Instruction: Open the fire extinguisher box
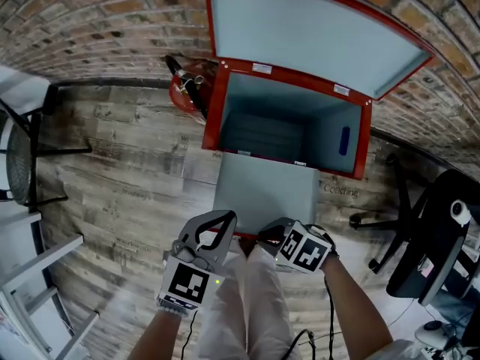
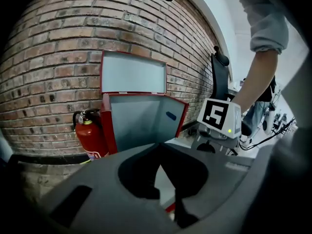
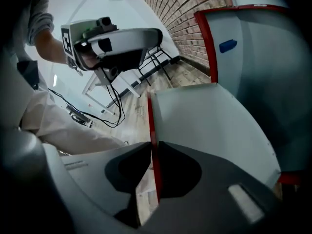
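Observation:
The red fire extinguisher box (image 1: 215, 107) stands against the brick wall with its top lid (image 1: 300, 28) raised. Its grey front door (image 1: 266, 193) is swung down toward me. My right gripper (image 1: 268, 235) is shut on the door's red edge (image 3: 151, 123), which runs between its jaws (image 3: 152, 144). My left gripper (image 1: 219, 220) hovers beside it at the door's near left corner, jaws closed tip to tip (image 2: 159, 145) with nothing between them. The box interior (image 2: 141, 123) looks bare apart from a blue patch (image 1: 344, 141) on its right wall.
A red fire extinguisher (image 1: 187, 85) stands on the floor left of the box, also seen in the left gripper view (image 2: 90, 135). A black office chair (image 1: 427, 253) is at the right, a black stand (image 1: 30, 160) and white frame (image 1: 45, 276) at the left. Cables trail by my legs.

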`<state>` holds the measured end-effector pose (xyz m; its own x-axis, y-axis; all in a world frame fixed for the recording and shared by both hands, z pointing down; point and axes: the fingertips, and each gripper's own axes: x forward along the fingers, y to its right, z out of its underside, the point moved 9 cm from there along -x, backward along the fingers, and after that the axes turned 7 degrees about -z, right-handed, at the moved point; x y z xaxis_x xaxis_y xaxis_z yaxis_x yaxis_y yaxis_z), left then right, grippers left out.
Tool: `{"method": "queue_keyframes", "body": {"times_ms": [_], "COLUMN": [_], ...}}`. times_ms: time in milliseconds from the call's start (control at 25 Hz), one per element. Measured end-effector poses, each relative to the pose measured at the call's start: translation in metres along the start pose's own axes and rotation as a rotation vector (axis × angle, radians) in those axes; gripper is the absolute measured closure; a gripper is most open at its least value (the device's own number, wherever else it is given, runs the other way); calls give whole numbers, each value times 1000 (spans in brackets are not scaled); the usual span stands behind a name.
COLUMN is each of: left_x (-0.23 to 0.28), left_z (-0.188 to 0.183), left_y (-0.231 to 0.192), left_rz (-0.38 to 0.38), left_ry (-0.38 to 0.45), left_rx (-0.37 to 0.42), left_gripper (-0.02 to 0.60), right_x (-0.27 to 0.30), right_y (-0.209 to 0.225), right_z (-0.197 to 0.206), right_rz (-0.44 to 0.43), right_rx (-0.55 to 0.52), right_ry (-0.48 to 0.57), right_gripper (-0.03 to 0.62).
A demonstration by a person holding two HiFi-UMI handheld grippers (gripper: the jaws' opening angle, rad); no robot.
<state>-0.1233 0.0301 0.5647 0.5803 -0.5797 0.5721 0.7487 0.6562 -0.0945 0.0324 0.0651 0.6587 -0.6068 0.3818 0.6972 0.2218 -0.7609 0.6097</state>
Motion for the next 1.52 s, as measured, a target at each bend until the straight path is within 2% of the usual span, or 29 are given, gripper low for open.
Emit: {"method": "queue_keyframes", "body": {"times_ms": [240, 480, 680, 1040, 1360, 1520], "left_x": [12, 26, 41, 80, 108, 120], "left_z": [10, 17, 31, 61, 71, 75], "left_y": [-1, -1, -4, -7, -14, -18], "left_rz": [4, 24, 36, 76, 92, 99], "left_ry": [9, 34, 20, -12, -23, -14], "left_rx": [1, 36, 69, 103, 129, 141], "left_gripper": [583, 583, 583, 583, 583, 583], "right_x": [31, 62, 91, 134, 161, 168], "right_y": [8, 25, 45, 89, 134, 161], "right_z": [12, 27, 38, 58, 68, 69], "right_rz": [40, 62, 94, 222, 342, 392], "right_rx": [-4, 11, -11, -14, -94, -99], "right_ry": [-20, -59, -91, -72, -100, -104], "right_gripper": [533, 534, 543, 545, 553, 554]}}
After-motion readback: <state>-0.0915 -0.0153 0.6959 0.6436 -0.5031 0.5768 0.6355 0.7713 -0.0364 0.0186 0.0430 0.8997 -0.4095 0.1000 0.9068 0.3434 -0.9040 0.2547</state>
